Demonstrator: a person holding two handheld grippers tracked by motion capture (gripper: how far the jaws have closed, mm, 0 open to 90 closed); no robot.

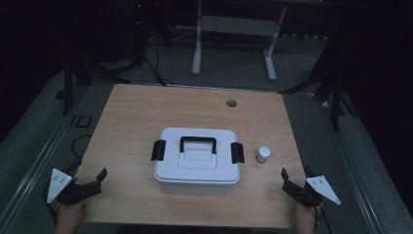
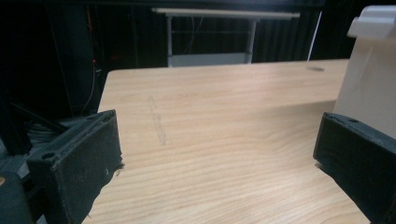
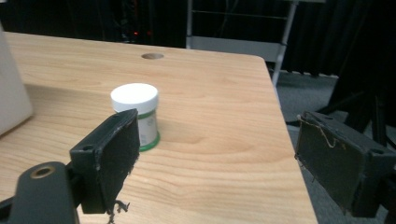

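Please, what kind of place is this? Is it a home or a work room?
Probably a lab or studio for recording, not a home. A bare wooden table stands alone on grey carpet, dark curtains hang behind it, and cables run over the floor near black stands. A second metal-legged table stands at the back.

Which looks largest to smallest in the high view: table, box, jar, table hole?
1. Table
2. Box
3. Jar
4. Table hole, close to the jar in size and farther from the camera, so unsure.

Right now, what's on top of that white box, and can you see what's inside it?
On the white box, the lid carries a black handle, with a black latch at each end. The lid is shut, so anything inside is hidden. A small white-capped jar stands beside it on the table.
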